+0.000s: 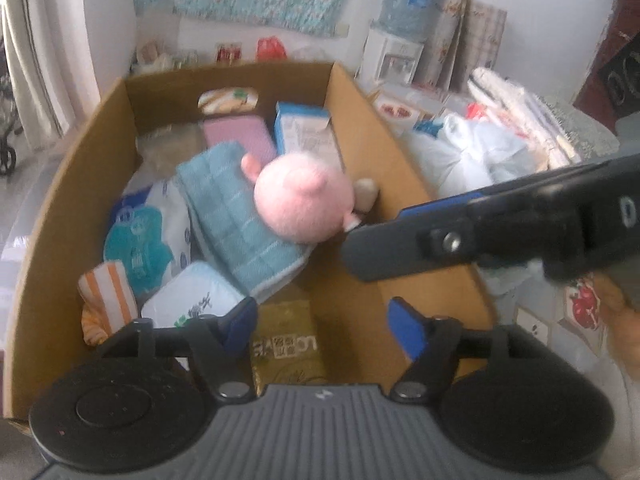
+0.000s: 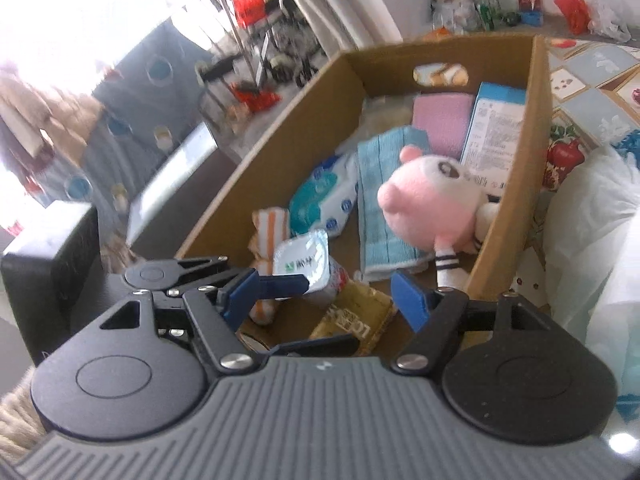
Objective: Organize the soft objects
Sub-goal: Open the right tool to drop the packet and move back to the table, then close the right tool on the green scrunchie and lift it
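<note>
A pink plush pig (image 1: pixel 302 196) (image 2: pixel 428 204) lies in a cardboard box (image 1: pixel 60 200) (image 2: pixel 280 120), on a blue folded towel (image 1: pixel 236 220) (image 2: pixel 380 208) against the right wall. My left gripper (image 1: pixel 324 330) is open and empty over the box's near end. My right gripper (image 2: pixel 328 300) is open and empty; in the left wrist view it reaches in from the right (image 1: pixel 460 236), close to the pig. The left gripper shows in the right wrist view at lower left (image 2: pixel 272 286).
The box also holds tissue packs (image 1: pixel 140 240) (image 2: pixel 308 260), a pink cloth (image 1: pixel 240 136), a blue carton (image 1: pixel 304 128), an orange-striped cloth (image 1: pixel 106 300) and a yellow packet (image 1: pixel 286 344). White and blue bags (image 1: pixel 468 152) lie right of the box on a patterned surface.
</note>
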### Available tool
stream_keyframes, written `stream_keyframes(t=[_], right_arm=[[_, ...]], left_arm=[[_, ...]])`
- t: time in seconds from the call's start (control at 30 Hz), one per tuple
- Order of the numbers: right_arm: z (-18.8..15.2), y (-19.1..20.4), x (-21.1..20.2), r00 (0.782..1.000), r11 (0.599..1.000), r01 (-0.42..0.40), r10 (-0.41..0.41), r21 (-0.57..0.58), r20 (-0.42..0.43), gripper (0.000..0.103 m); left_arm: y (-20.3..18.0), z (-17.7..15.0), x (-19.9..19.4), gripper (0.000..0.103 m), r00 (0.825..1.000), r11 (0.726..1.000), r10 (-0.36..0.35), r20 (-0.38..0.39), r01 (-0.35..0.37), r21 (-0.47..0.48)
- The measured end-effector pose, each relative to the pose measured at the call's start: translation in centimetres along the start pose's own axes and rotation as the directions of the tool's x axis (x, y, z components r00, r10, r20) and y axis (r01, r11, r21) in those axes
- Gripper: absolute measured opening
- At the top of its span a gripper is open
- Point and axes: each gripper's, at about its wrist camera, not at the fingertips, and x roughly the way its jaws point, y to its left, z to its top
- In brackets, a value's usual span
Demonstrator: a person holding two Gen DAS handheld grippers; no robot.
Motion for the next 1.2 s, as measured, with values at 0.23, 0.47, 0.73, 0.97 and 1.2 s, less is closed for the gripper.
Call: stream_keyframes(t=[0.23,0.47,0.73,0.97,1.2], right_arm=[[-1.5,-3.8,-7.6,0.974,0.995,-0.012,-0.011,0.102,0.225,0.074],[-4.9,-9.1,-15.4,0.902,0.971,-0.008,-0.096,0.237,0.422,0.077],[-9.0,-14.6,-21.5,0.805,0.940,0.015,-0.214,0.341,0.553,0.079],[-10.2,-19.3,-22.9,0.771,0.907,0.052,-0.302,0.417,0.561,0.079],[-10.1,-23.5,-23.0,0.755,0.876,0.122,-0.387,0.467,0.529,0.079]], left_arm=[[-3.9,2.0,-2.9,0.088,0.993,0.995,0.015,0.121,-0.027,0.095],[-10.5,3.7,-3.4,0.092,0.977,0.978,-0.068,0.204,0.024,0.209],[-19.4,5.4,-0.8,0.092,0.976,0.929,-0.126,0.179,0.053,0.366],[-25.7,6.3,3.4,0.092,0.975,0.898,-0.155,0.158,0.072,0.435],[-29.5,7.6,8.2,0.091,0.980,0.847,-0.148,0.131,0.057,0.528]])
